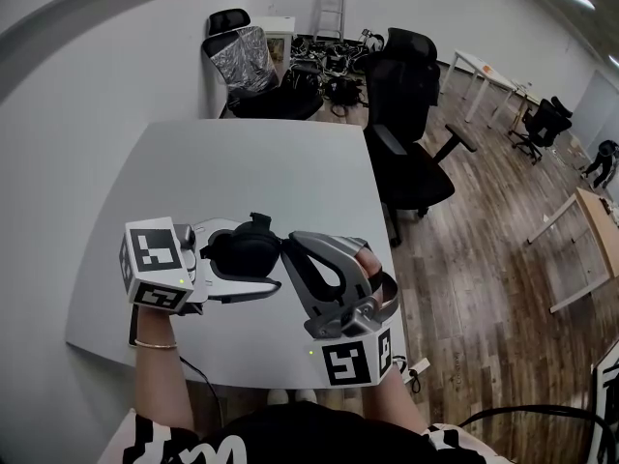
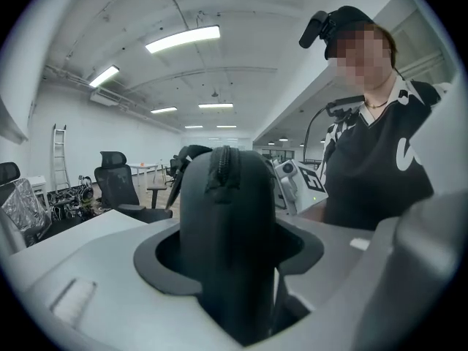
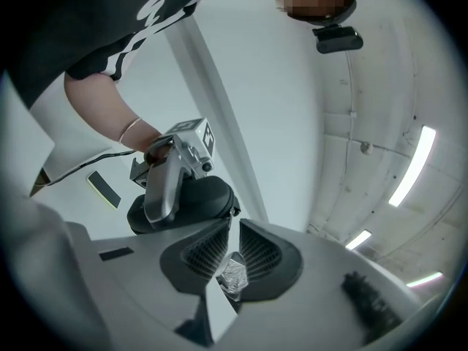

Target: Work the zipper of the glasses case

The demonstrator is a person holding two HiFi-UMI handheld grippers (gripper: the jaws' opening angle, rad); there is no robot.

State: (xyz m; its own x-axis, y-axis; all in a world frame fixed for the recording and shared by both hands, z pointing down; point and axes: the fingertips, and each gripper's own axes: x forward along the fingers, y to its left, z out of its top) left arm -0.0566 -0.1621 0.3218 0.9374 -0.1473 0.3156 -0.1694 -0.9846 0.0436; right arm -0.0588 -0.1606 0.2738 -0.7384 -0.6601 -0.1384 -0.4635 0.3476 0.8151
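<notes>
Two grippers meet at the glasses case [image 2: 227,225], which sits over the near part of the white table [image 1: 271,162]. The left gripper [image 1: 259,253] clamps the case by its sides, jaws fairly wide around the black shell, with the zipper [image 2: 221,163] running over the exposed end. The right gripper [image 3: 232,229] has its jaws drawn narrow, tips at the case, pinching a small silvery tab [image 3: 234,273] that is probably the zipper's pull, though this is not certain. To do the step well, the left clamp should stay firm and still while the right draws the tab along the zipper's line, following its curve rather than tugging outward, so the tab does not slip from the pads.
</notes>
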